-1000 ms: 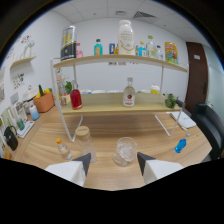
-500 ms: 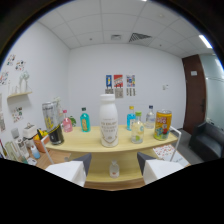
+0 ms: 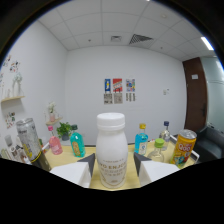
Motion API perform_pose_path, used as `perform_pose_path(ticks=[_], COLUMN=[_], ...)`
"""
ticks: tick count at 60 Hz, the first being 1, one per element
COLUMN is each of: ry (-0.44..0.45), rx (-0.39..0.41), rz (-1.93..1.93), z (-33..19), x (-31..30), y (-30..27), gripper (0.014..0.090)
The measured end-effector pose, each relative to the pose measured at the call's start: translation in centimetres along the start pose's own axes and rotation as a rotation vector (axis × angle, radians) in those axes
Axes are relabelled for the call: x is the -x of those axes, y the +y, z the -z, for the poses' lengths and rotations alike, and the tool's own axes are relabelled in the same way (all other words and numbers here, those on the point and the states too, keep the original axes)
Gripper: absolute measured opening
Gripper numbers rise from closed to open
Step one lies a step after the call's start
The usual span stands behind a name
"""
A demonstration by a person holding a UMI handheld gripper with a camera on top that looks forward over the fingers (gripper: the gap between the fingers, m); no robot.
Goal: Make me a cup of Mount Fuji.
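A wooden shelf point(image 3: 65, 159) carries a row of drinks before a white wall point(image 3: 85, 80). The white bottle point(image 3: 111, 149) stands upright between the fingers of the hand-held gripper point(image 3: 113, 170), which is spread open, with slim gaps at both sides. A yellow can point(image 3: 183, 147) and blue bottle point(image 3: 142, 140) stand beyond.

White bottle point(image 3: 111, 150), standing between the gripper point(image 3: 113, 170) fingers with gaps either side: label lettering partly legible, reading roughly "ENJOY". Yellow can point(image 3: 183, 147): printed lettering present, unreadable. 3 wall posters point(image 3: 120, 90): text illegible.
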Motion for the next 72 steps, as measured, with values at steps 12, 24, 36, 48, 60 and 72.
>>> perform_pose_path(ticks=[12,24,36,48,60,72], ry=[-0.008,-0.058,-0.105,-0.073,-0.037,0.004], rx=[-0.002,-0.015,-0.096,-0.019,0.111,0.222], rz=[0.022,0.020,-0.007,-0.012,-0.018,0.208], z=[-0.6,1.4,7.2,10.0,8.8,7.3], x=[0.3,0.9,-0.4,-4.5,-7.6,-9.9], y=[-0.1,-1.0,-2.3,7.1,20.3,28.2], gripper=[0.0506,0.0486,0.0481,0.0479,0.0479,0.0479])
